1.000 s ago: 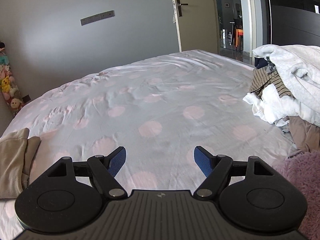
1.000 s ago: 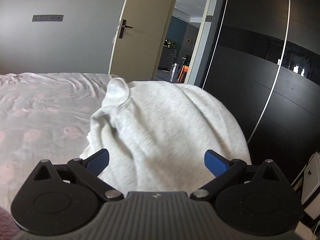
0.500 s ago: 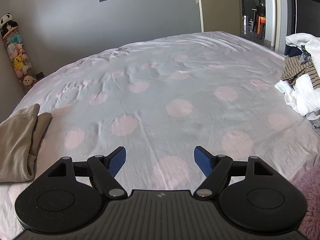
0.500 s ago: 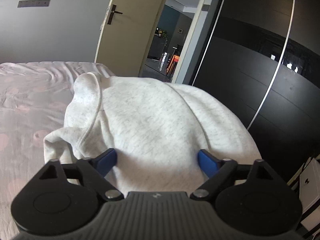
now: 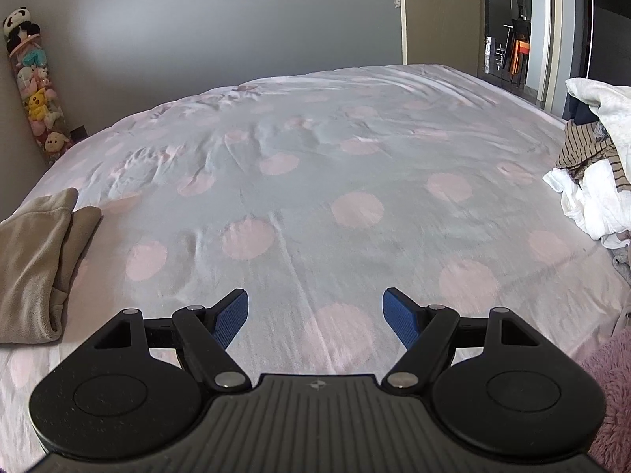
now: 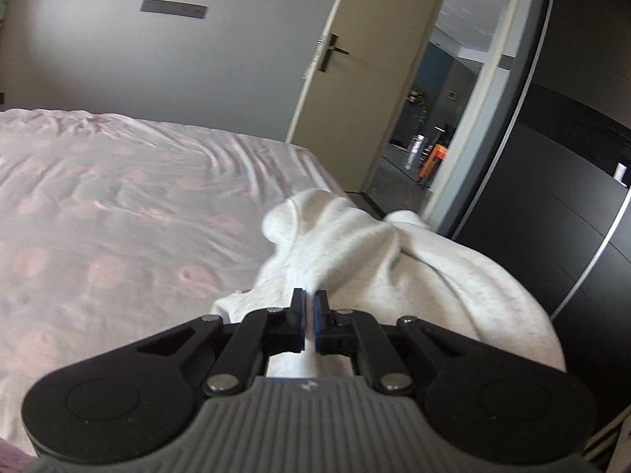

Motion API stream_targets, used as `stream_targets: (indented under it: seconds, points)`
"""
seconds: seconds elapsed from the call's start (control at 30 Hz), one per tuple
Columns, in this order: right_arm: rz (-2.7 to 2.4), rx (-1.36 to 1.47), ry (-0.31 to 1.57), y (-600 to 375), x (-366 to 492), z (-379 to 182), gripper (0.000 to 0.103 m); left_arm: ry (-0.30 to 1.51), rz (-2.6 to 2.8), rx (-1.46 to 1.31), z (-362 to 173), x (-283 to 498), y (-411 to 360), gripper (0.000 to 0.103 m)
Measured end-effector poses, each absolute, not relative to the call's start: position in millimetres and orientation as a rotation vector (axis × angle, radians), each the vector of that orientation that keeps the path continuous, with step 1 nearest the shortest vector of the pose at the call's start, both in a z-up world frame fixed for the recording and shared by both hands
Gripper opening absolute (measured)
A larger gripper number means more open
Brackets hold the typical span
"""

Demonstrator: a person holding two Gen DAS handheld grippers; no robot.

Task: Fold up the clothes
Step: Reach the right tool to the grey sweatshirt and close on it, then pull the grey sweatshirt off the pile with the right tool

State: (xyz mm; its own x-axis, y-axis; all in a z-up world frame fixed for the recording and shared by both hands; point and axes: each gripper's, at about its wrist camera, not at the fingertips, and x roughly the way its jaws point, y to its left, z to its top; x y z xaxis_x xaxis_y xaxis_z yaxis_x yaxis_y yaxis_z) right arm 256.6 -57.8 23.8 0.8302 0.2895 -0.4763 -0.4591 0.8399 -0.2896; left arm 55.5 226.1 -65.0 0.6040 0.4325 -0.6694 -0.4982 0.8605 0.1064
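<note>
A: Status of the right gripper [image 6: 310,311]?

B: Jaws drawn almost together, with a fold of the light grey sweatshirt [image 6: 394,260] pinched between the pads. The cloth puckers toward the grip point. The garment sits at the right edge of the bed [image 6: 118,213], bunched, not spread.

A: And the left gripper [image 5: 315,307]?

B: Jaws wide apart, holding nothing. It hangs over the bare middle of the spotted sheet, apart from every garment.

A: Where are the other clothes?

B: An unsorted heap [image 5: 591,181] lies at the far right of the bed, with a striped piece and white pieces in it. A beige garment [image 5: 35,264] lies folded at the near left edge.

A: Step in hand?

B: Judged from the grip: taking one garment from the heap for folding.

A: Requirement for the next move?

B: Carry the sweatshirt onto the bare sheet. The left gripper must take a second point, a hem or shoulder, so the cloth can be spread flat. Risk: a single pinch may drag neighbouring pieces along.
</note>
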Motion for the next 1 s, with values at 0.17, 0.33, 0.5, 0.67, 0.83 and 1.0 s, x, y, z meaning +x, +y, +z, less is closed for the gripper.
stream_targets:
  seconds: [0.17, 0.33, 0.5, 0.67, 0.83, 1.0]
  points:
    - [0.651, -0.377, 0.449, 16, 215, 20, 0.005, 0.725, 0.562, -0.109, -57, 44, 233, 0.075]
    - [0.844, -0.35, 0.51, 82, 178, 8, 0.003, 0.706, 0.63, -0.132, -50, 28, 254, 0.075]
    - [1.009, -0.348, 0.562, 137, 144, -1, 0.003, 0.698, 0.692, -0.171, -46, 12, 280, 0.075]
    - [1.122, -0.415, 0.579, 166, 116, -1, 0.0, 0.711, 0.74, -0.186, -50, 2, 298, 0.075]
    - [1.235, -0.483, 0.594, 194, 88, -2, 0.001, 0.725, 0.727, -0.192, -52, 4, 299, 0.075]
    - [1.158, -0.5, 0.591, 179, 106, 0, 0.007, 0.723, 0.681, -0.155, -52, 12, 285, 0.075]
